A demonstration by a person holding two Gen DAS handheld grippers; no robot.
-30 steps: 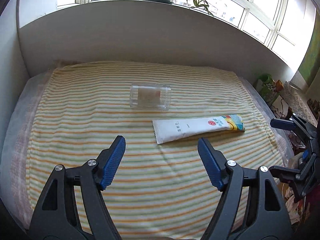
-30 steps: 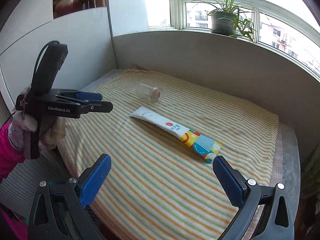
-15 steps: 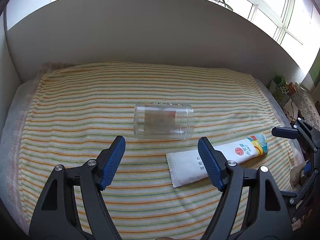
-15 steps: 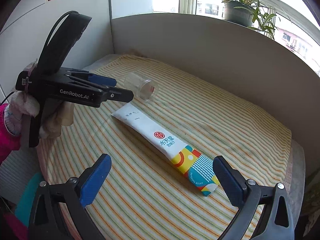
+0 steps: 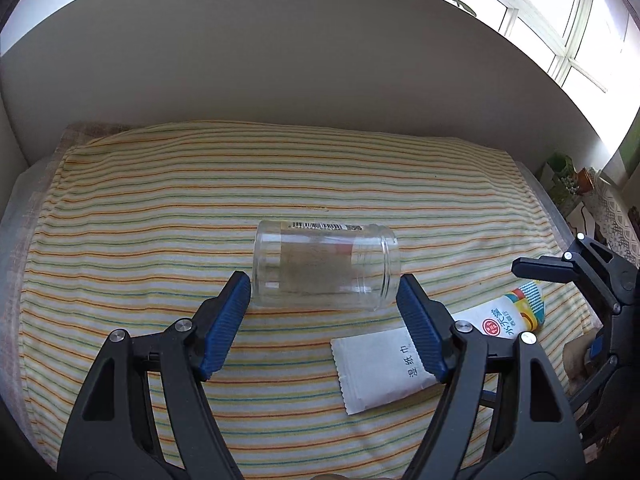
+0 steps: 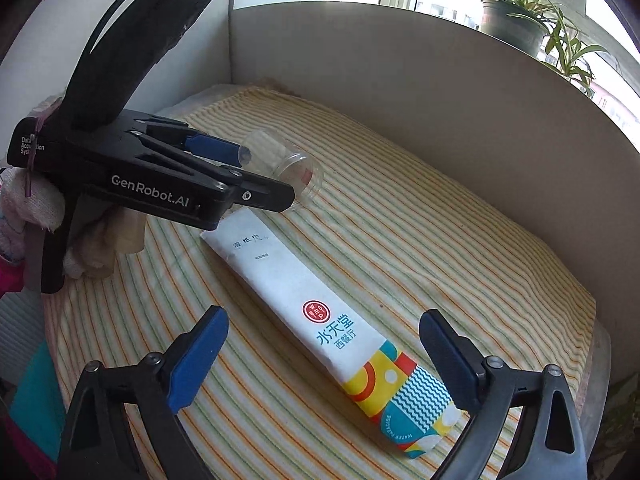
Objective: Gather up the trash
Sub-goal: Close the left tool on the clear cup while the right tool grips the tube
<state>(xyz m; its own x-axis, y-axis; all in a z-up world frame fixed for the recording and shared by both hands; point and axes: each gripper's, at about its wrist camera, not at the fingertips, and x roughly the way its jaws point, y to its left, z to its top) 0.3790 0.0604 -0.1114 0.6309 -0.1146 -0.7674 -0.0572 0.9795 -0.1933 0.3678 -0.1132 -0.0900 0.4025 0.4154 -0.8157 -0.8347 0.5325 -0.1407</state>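
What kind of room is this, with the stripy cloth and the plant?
Probably a home, maybe a sunny balcony or bedroom nook. A soft pad under a striped cloth fills a spot beside big windows, and a potted plant sits on the sill. I can't tell exactly which room.

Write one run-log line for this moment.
left gripper: open, astride jar | right gripper: open, jaws just closing slightly, over packet | nothing held
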